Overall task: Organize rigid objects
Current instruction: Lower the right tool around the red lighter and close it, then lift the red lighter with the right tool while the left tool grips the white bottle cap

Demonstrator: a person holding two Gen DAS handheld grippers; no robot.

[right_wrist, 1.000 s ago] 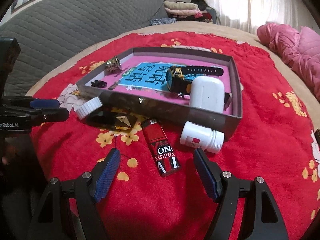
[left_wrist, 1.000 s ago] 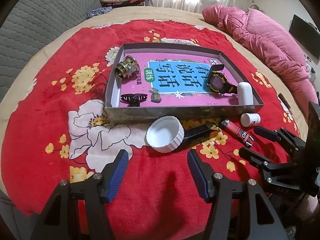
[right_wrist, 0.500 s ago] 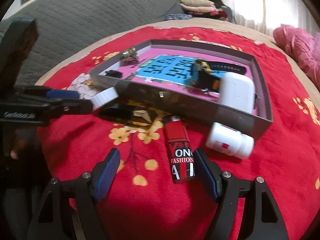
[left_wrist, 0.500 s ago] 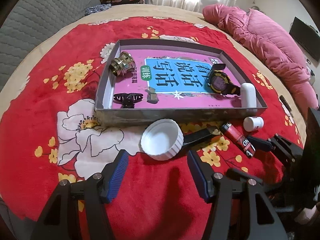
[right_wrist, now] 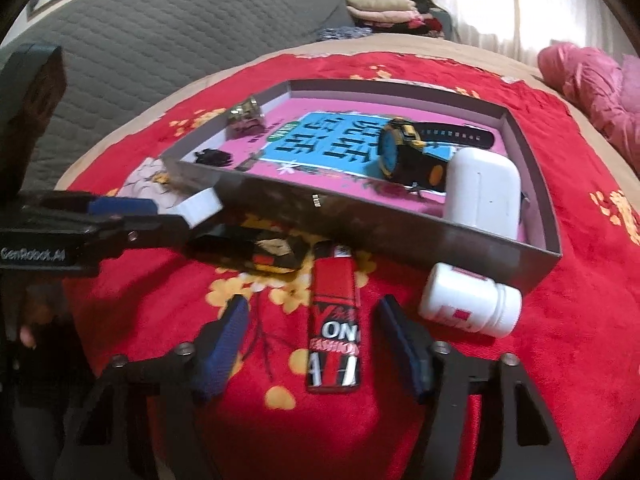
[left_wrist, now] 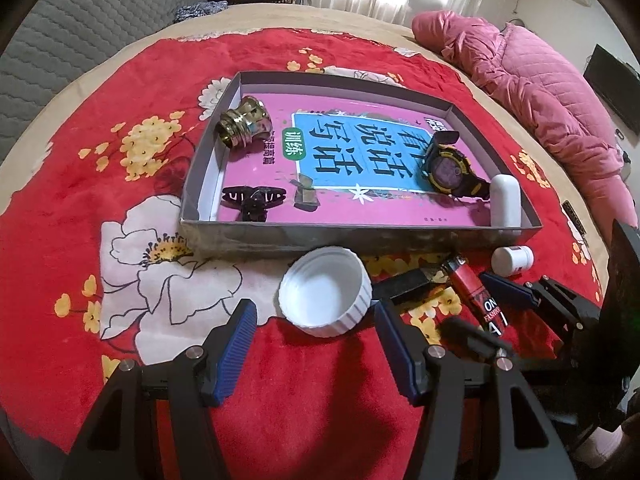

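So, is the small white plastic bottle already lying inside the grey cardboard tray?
No, the small white plastic bottle lies on the red cloth outside the grey cardboard tray.

Red blanket (left_wrist: 360,380) showing white and yellow flowers; grey tray (left_wrist: 360,236) lying over it; lighter (right_wrist: 334,320) showing red, white lettering; cap (left_wrist: 324,300) showing white

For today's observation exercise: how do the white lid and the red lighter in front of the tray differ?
The white lid is round, ridged and plain; the red lighter is long, flat and printed with letters. The lid lies open side up ahead of the left gripper; the lighter lies between the right gripper's jaws. Both rest on the red cloth, outside the tray.
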